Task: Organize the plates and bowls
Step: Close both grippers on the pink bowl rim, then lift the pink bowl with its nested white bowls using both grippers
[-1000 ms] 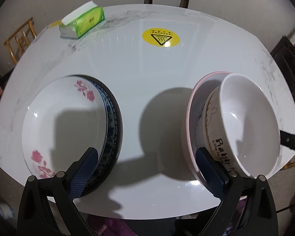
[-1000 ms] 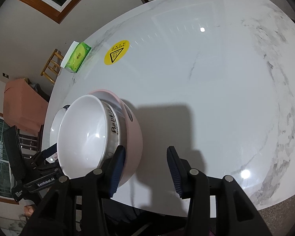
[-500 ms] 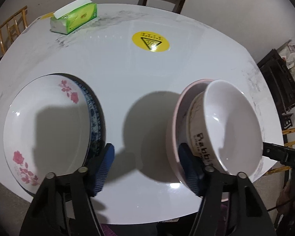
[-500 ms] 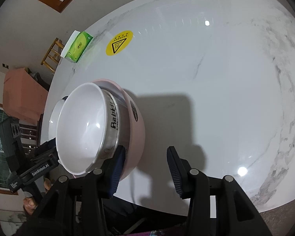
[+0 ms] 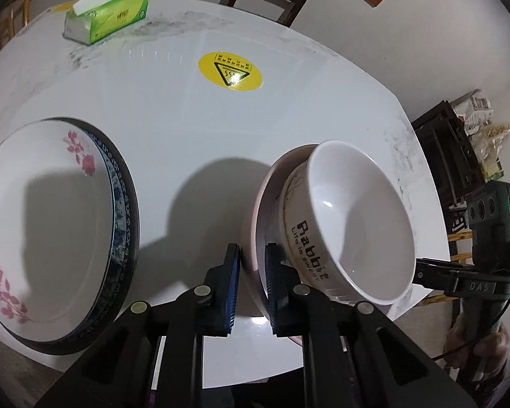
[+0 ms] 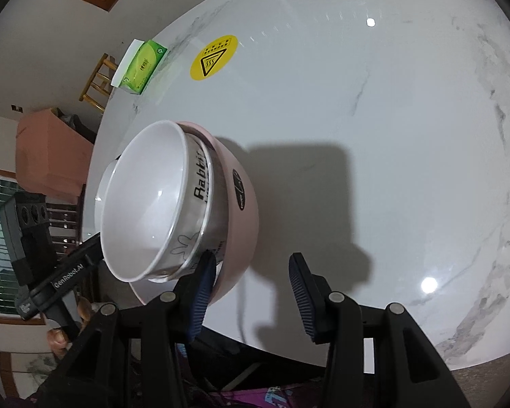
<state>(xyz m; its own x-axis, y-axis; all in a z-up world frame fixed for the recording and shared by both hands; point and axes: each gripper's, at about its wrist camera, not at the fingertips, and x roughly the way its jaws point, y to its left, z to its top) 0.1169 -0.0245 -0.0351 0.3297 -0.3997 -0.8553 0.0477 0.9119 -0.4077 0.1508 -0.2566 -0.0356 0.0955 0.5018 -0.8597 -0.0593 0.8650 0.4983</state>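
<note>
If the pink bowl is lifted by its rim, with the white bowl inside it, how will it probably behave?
The pink bowl looks rigid and glossy, so its rim may slip between the pads of the closing left gripper. The white bowl sits tilted inside it, not nested flat, so it could shift or slide out. A grip on one side only will likely make the load tip.

A second ago the left gripper (image 5: pixel 251 285) stood wide, one finger by the flowered plate (image 5: pixel 47 231) and the other by the pink bowl (image 5: pixel 255 238). Its jaws are now closing on the near rim of the pink bowl, one pad outside the wall and one inside. That view has also swung, so the white Rabbit bowl (image 5: pixel 357 224) sits nearer the middle.
</note>
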